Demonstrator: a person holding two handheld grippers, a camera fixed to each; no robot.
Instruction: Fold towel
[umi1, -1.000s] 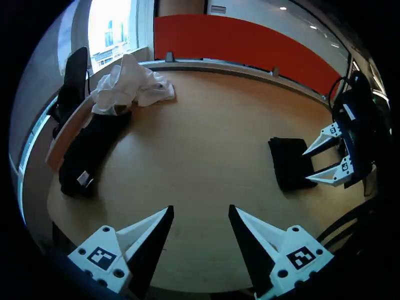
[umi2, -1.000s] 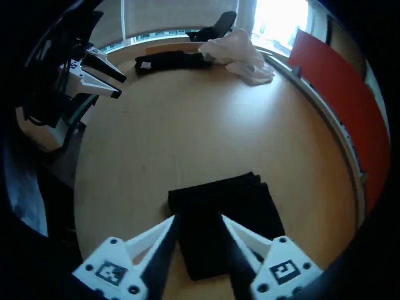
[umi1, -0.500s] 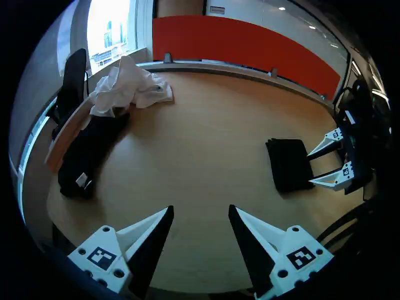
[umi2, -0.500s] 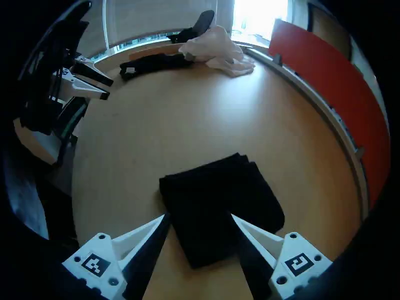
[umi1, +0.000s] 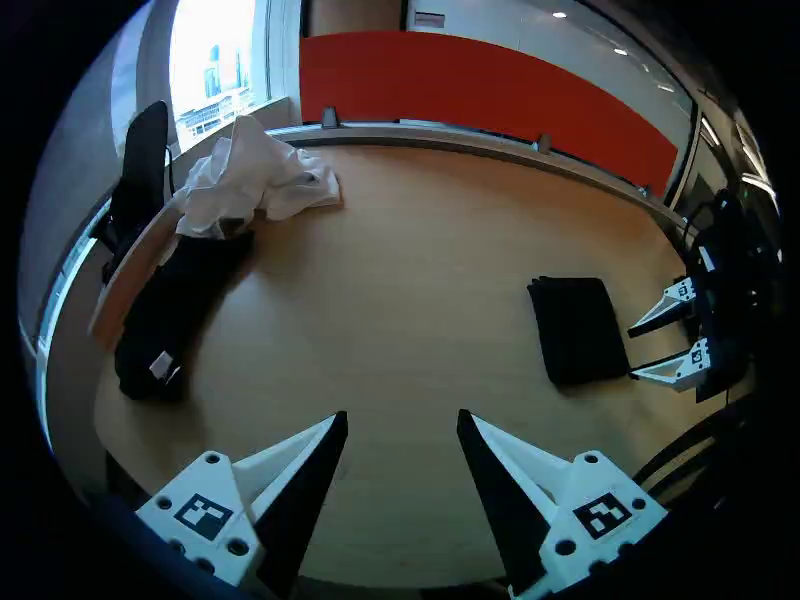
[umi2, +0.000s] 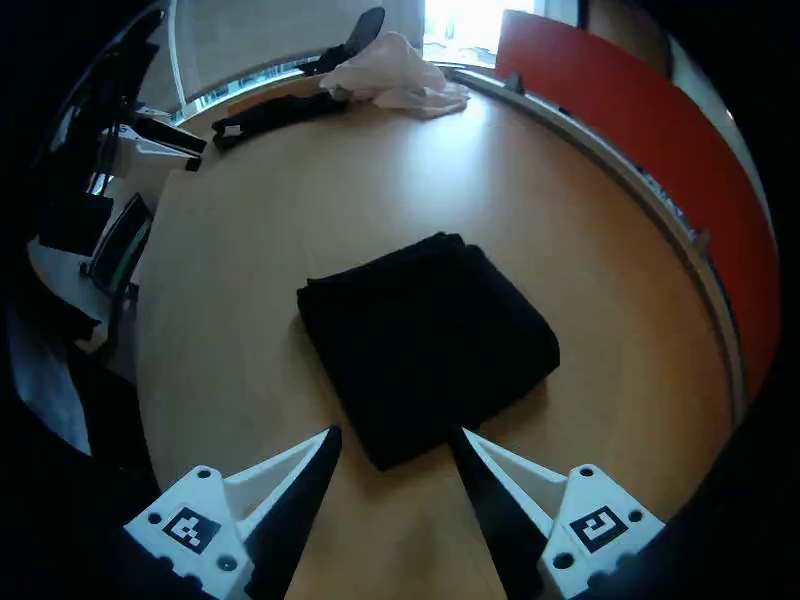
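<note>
A folded black towel (umi2: 428, 343) lies flat on the wooden table (umi2: 300, 200), just ahead of my right gripper (umi2: 394, 447), which is open with nothing between its fingers. In the left gripper view the same black towel (umi1: 577, 327) rests at the right, with the right gripper (umi1: 640, 353) just beyond its edge, apart from it. My left gripper (umi1: 400, 432) stands open over bare wood near the table's front edge.
A heap of white cloth (umi1: 250, 175) and a long dark garment (umi1: 175, 300) lie at the table's far left corner, beside a black chair (umi1: 140, 170). A red panel (umi1: 480, 90) backs the table's curved far edge. The white cloth (umi2: 395, 72) sits far ahead in the right gripper view.
My right gripper has drawn back off the black towel, which lay between its fingers a second ago, and its fingers have spread wider. The left gripper has stayed put.
</note>
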